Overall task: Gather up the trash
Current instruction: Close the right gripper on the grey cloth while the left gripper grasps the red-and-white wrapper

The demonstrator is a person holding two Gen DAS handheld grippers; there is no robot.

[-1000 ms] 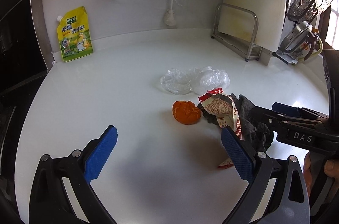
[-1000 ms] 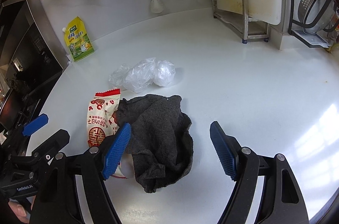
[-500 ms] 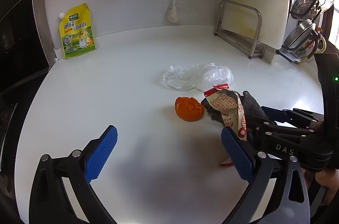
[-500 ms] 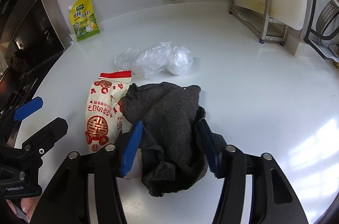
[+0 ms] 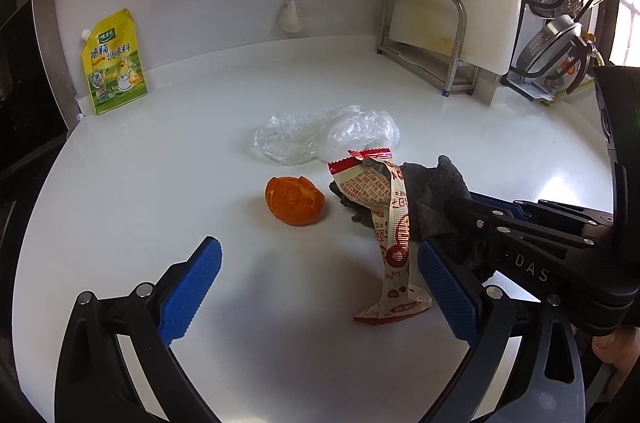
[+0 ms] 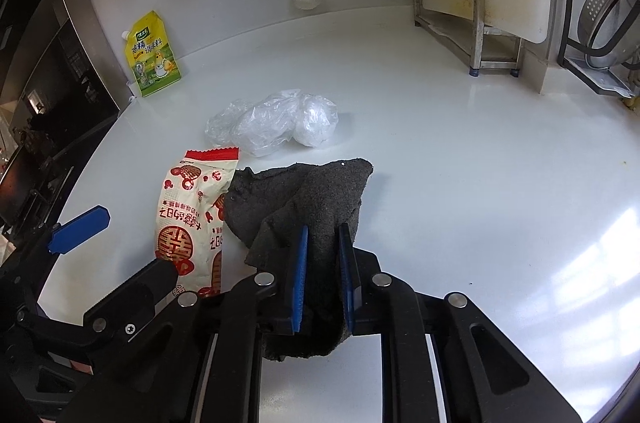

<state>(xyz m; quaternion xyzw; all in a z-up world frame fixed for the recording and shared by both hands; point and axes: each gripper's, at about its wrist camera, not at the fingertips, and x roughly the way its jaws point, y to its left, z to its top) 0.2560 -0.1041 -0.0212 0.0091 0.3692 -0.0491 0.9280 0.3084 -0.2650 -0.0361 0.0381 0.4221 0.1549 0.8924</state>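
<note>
The right gripper (image 6: 322, 265) has just closed its fingers on the grey rag (image 6: 312, 195). The left gripper's (image 5: 316, 291) fingers stand apart. Mid-bench lie the snack wrapper (image 5: 394, 223), orange peel (image 5: 294, 199), then the plastic bag (image 5: 328, 135).

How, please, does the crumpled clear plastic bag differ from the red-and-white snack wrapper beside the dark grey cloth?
The crumpled clear plastic bag is see-through and unprinted; the red-and-white snack wrapper is opaque with red print. The bag is bunched into a lump, while the wrapper is long and fairly flat. The bag lies apart from the dark grey cloth; the wrapper touches it. Both rest on the white counter.
</note>
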